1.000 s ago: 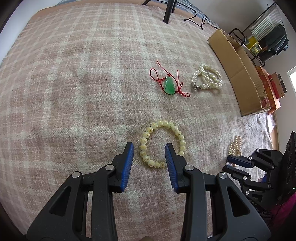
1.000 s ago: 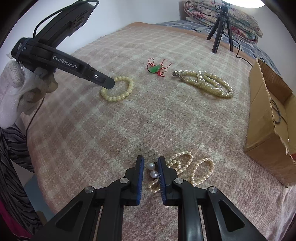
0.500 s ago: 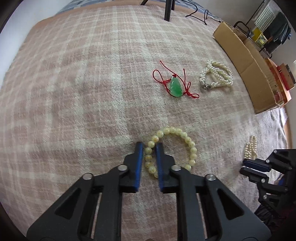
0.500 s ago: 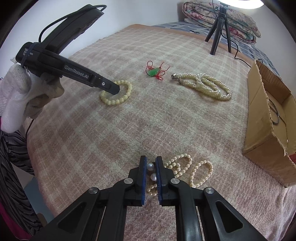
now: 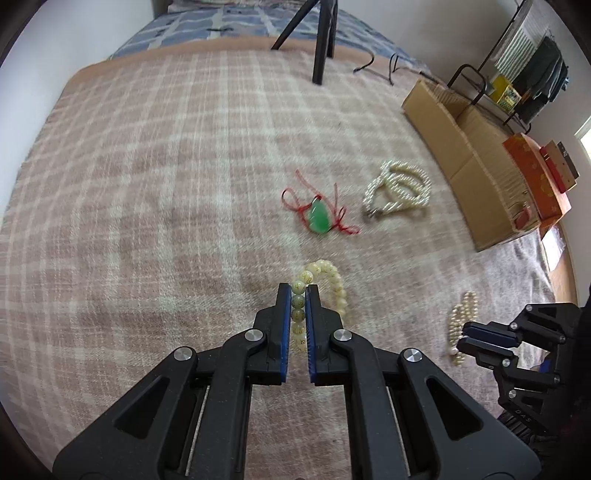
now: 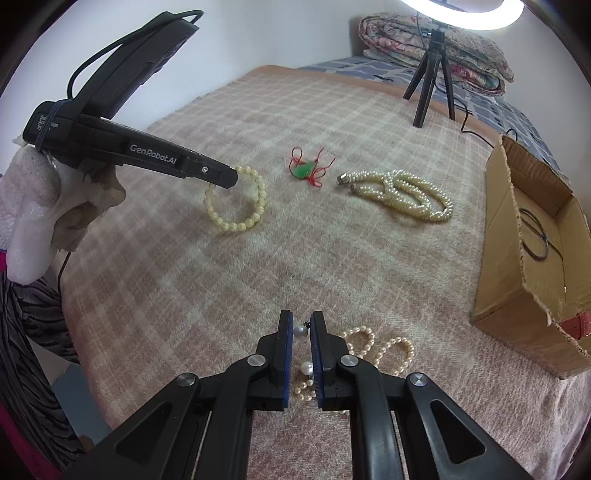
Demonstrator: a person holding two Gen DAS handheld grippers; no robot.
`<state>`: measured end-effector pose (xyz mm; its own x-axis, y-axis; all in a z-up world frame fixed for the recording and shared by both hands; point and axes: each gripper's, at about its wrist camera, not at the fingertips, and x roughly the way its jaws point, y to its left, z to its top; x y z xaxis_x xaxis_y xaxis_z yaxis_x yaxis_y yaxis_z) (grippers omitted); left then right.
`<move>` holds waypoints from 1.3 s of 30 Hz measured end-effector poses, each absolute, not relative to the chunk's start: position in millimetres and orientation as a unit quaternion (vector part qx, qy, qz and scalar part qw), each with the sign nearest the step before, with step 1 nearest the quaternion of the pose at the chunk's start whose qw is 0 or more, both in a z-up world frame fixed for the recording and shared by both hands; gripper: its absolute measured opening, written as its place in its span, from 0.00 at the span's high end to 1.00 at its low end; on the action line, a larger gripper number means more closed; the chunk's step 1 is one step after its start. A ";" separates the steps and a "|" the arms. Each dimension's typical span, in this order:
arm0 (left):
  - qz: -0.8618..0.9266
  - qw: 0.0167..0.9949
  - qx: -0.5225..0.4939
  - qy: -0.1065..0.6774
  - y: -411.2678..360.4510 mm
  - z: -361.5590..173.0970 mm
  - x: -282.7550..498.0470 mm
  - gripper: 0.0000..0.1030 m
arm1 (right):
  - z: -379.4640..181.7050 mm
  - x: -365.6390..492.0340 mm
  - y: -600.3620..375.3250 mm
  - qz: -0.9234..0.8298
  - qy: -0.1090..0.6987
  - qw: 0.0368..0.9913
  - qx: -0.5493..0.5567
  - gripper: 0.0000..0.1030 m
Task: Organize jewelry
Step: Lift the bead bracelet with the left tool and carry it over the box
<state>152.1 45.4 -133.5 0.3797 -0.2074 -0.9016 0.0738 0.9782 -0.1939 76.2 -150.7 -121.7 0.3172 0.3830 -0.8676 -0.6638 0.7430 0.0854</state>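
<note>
- Your left gripper (image 5: 298,295) is clamped on the yellow bead bracelet (image 6: 236,197), lifting its near edge off the blanket (image 5: 147,184).
- Your right gripper (image 6: 301,328) pinches the pearl strand (image 6: 369,350); the box (image 6: 535,266) lies to its right.

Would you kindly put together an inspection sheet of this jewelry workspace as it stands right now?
Surface: plaid blanket spread over a bed.
Job's things: yellow bead bracelet, green pendant on red cord, coiled pearl necklace, small pearl strand, all on the blanket.
Clutter: open cardboard box at the bed's edge, with a black ring-shaped item inside.
Grippers: left gripper shut on the yellow bead bracelet; right gripper shut on the small pearl strand's end pearls.
Cables: black cable near the tripod.
Surroundings: folded quilts, ring light, white wall.
</note>
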 end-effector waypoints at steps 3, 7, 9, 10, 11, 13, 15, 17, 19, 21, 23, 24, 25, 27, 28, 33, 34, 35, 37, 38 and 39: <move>-0.092 0.836 -0.062 0.537 41.6 -120.4 151.4 0.95 | -111.8 78.5 -156.8 0.324 0.475 0.807 -0.131 0.93; -0.100 0.842 -0.070 0.525 38.8 -107.7 150.2 0.95 | -96.8 86.2 -166.0 0.317 0.463 0.820 -0.109 0.93; -0.105 0.844 -0.076 0.521 38.1 -101.9 149.0 0.95 | -87.2 90.1 -171.8 0.311 0.454 0.829 -0.099 0.93; -0.106 0.845 -0.077 0.519 36.6 -100.0 150.7 0.95 | -82.9 92.2 -175.0 0.308 0.449 0.833 -0.094 0.93; -0.108 0.846 -0.079 0.517 35.7 -97.2 150.6 0.95 | -77.5 94.9 -178.9 0.303 0.443 0.839 -0.089 0.93; -0.113 0.846 -0.082 0.514 32.3 -93.1 151.8 0.95 | -70.7 99.3 -184.4 0.296 0.435 0.846 -0.086 0.93; -0.119 0.848 -0.083 0.510 26.9 -88.5 152.3 0.95 | -64.6 103.1 -190.1 0.288 0.427 0.853 -0.085 0.93; -0.125 0.849 -0.082 0.506 20.8 -84.1 153.6 0.95 | -57.6 108.6 -197.1 0.278 0.420 0.860 -0.081 0.93; -0.131 0.851 -0.083 0.502 14.8 -79.4 154.9 0.95 | -52.4 112.7 -202.9 0.270 0.414 0.866 -0.080 0.93; -0.138 0.852 -0.085 0.497 8.4 -74.5 156.4 0.95 | -47.5 117.8 -209.5 0.261 0.409 0.871 -0.077 0.93; -0.145 0.854 -0.084 0.492 1.3 -69.3 158.1 0.95 | -41.4 123.0 -216.7 0.252 0.403 0.877 -0.073 0.93; -0.148 0.855 -0.084 0.490 -1.5 -67.4 159.3 0.95 | -39.8 125.9 -218.9 0.248 0.402 0.878 -0.073 0.93; -0.151 0.856 -0.084 0.488 -4.8 -64.7 160.9 0.95 | -37.5 129.6 -223.1 0.242 0.400 0.881 -0.071 0.93; -0.156 0.858 -0.085 0.483 -10.5 -59.6 164.1 0.95 | -33.7 135.1 -230.9 0.235 0.398 0.885 -0.065 0.93; -0.158 0.858 -0.085 0.480 -13.3 -57.0 166.1 0.95 | -31.9 138.7 -235.4 0.228 0.396 0.887 -0.063 0.93; -0.171 0.861 -0.092 0.469 -27.0 -43.1 179.8 0.95 | -27.0 148.7 -253.9 0.210 0.393 0.894 -0.049 0.93; -0.174 0.862 -0.094 0.466 -30.4 -39.5 182.5 0.95 | -27.2 150.9 -257.2 0.206 0.393 0.895 -0.047 0.93; -0.177 0.863 -0.096 0.464 -33.7 -36.2 185.6 0.95 | -27.5 151.8 -259.6 0.203 0.394 0.895 -0.046 0.93; -0.182 0.865 -0.101 0.457 -39.9 -28.7 192.8 0.95 | -29.2 153.7 -264.1 0.199 0.396 0.895 -0.044 0.93; -0.184 0.866 -0.099 0.453 -43.1 -25.8 195.7 0.95 | -29.8 154.2 -265.7 0.197 0.397 0.895 -0.043 0.93; -0.187 0.868 -0.097 0.449 -47.4 -22.2 199.3 0.95 | -30.5 154.5 -267.0 0.196 0.398 0.895 -0.043 0.93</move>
<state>199.3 -47.4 -22.2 0.5261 -0.4117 -0.7441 0.2381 0.9113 -0.3359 154.5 -267.0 -30.5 0.6063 0.3167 -0.7295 -0.3846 0.9197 0.0796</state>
